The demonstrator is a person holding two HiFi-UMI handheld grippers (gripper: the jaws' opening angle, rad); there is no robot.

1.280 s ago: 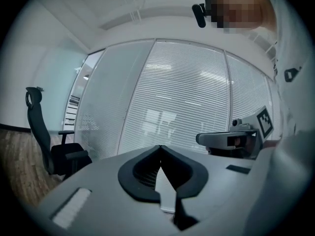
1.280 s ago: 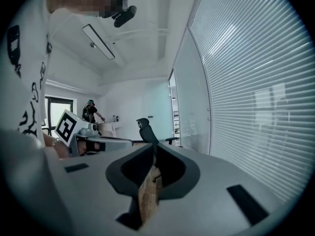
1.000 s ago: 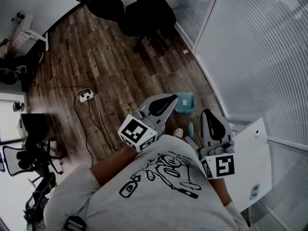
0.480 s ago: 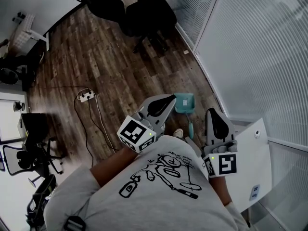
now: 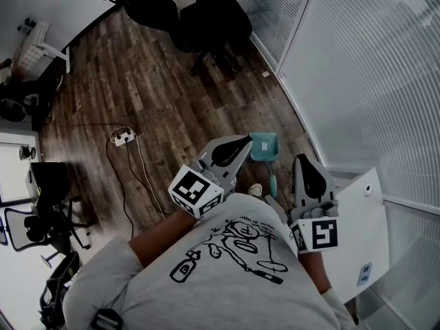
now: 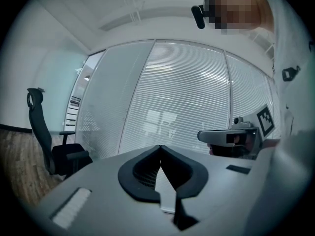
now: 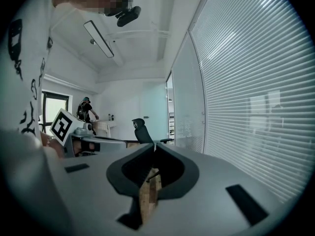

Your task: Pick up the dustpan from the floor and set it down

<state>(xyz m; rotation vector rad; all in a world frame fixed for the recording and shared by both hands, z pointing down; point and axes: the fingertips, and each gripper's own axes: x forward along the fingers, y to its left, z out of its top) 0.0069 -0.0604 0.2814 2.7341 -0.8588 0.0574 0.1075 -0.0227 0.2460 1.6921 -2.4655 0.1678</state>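
The teal dustpan point(image 5: 264, 146) lies on the wooden floor by the glass wall, its handle point(image 5: 272, 180) pointing back toward me. Both grippers are held level at chest height, well above it. My left gripper point(image 5: 242, 141) hangs just left of the pan in the head view, and its tips point(image 6: 160, 147) meet with nothing between them. My right gripper point(image 5: 303, 161) is to the right of the handle, also shut and empty point(image 7: 154, 144). Neither gripper view shows the dustpan. Each gripper shows in the other's view: the right one point(image 6: 235, 137), the left one point(image 7: 78, 137).
Two black office chairs point(image 5: 206, 19) stand farther along the floor. A power strip point(image 5: 121, 136) with its cable lies to the left. A glass wall with blinds point(image 5: 357, 67) runs along the right, with a white panel point(image 5: 359, 218) beside me. A person point(image 7: 87, 110) stands far back.
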